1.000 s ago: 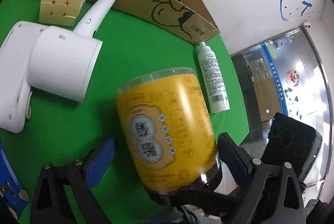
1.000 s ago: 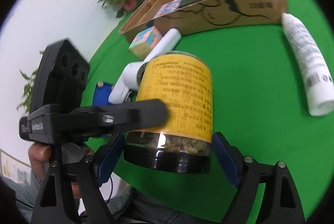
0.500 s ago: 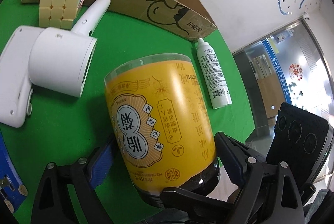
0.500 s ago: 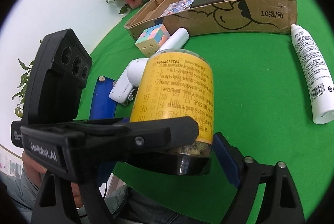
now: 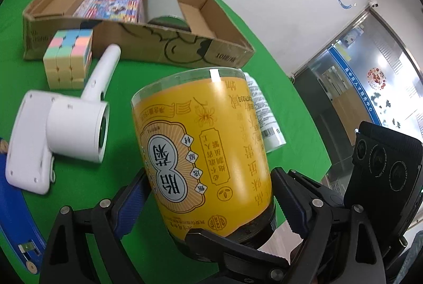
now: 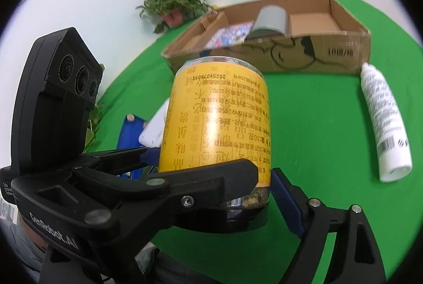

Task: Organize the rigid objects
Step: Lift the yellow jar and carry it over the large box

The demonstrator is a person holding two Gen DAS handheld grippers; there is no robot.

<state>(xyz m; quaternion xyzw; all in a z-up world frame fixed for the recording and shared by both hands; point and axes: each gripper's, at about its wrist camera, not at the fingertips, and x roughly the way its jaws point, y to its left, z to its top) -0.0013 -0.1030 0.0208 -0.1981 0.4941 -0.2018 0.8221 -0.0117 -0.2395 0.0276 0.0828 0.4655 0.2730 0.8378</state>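
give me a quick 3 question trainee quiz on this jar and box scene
1. True or false: the yellow-labelled clear jar stands upright with its black lid on top.
2. What lies in the open cardboard box beside the colourful printed booklet? A) grey cylinder B) pastel puzzle cube C) white plastic bottle
3. Fill in: the white plastic bottle lies on the green ____.

Key
1. False: the lid end is down, between the left gripper and right gripper, and both close on the jar.
2. A, the grey cylinder.
3. Table cover.
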